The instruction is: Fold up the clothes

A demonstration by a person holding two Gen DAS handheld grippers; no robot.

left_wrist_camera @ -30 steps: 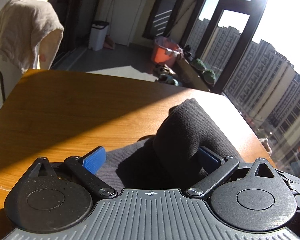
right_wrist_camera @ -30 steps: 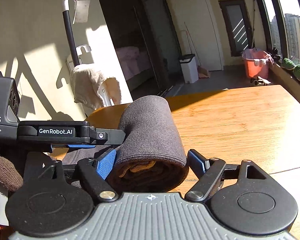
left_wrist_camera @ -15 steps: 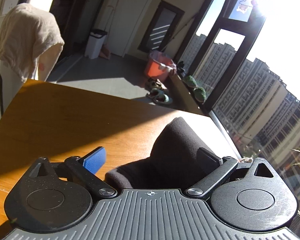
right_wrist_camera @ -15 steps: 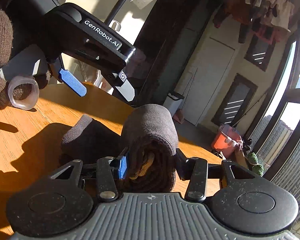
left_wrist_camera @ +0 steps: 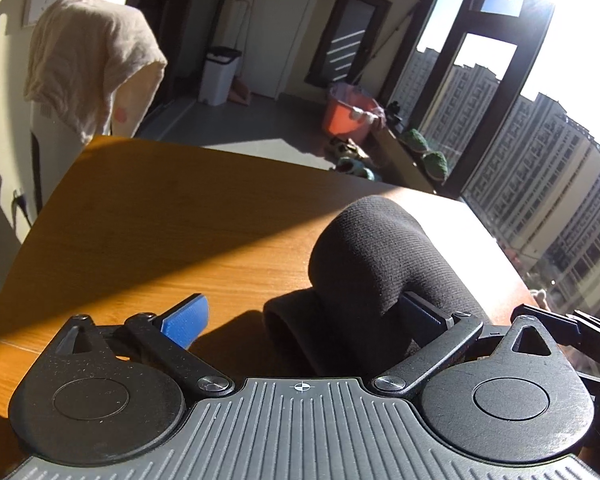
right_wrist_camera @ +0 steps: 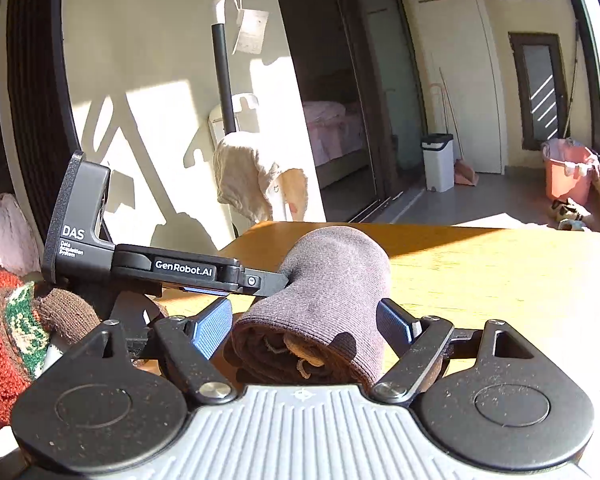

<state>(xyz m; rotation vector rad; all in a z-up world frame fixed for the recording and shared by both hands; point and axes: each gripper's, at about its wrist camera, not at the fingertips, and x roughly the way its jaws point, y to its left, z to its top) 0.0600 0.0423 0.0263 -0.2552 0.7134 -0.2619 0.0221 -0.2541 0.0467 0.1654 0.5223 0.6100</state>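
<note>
While both sets of jaws stand spread, our right gripper (right_wrist_camera: 304, 326) brackets one end of the rolled dark garment (right_wrist_camera: 332, 300) and our left gripper (left_wrist_camera: 300, 312) the other, on the wooden table (left_wrist_camera: 160, 208). We judge it soft, light, springy; pinch the thick rolled ends.

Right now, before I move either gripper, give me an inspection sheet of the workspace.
Surface: wooden table, half sunlit.
Job's things: dark rolled garment lying on the table.
Clutter: nothing seen on the table.
Grippers: right gripper open around the roll's end; left gripper open, roll against one finger.
Cables: wall plug and cord left of the table.
Surroundings: cream cloth draped, white bin, orange bucket, windows.
</note>
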